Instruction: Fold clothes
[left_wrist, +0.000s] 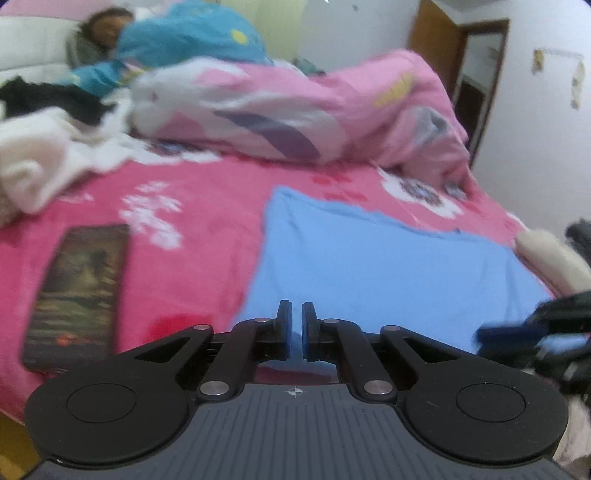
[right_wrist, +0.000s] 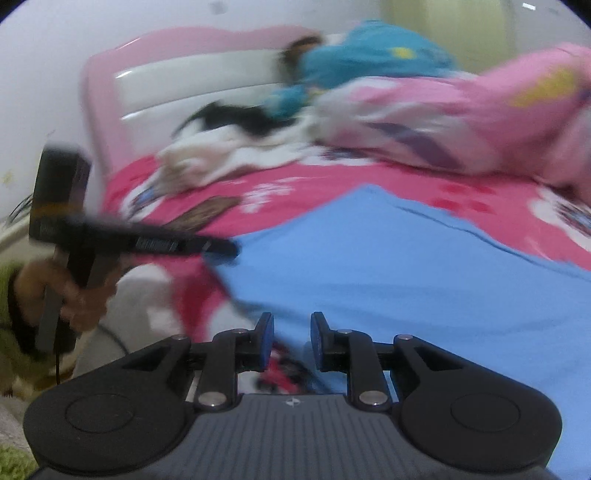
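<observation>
Nearest the left wrist camera, the left gripper (left_wrist: 296, 328) has its jaws drawn almost together with only a thin slit between the blue pads, and nothing appears pinched there, though blur makes this uncertain. Its tips hover over the near edge of the light blue flat-spread cloth garment (left_wrist: 388, 266), which lies on the bright pink flower-print bedsheet (left_wrist: 192, 206). The right gripper (right_wrist: 291, 341) stands partly parted and holds nothing; the same garment (right_wrist: 406, 277) spreads just ahead of and beneath it. To the left lies a dark rectangular book-like object (left_wrist: 77, 291). Farther back sit a heap of white cloth (left_wrist: 40, 162) and a rumpled pink cartoon-print quilt (left_wrist: 314, 110).
</observation>
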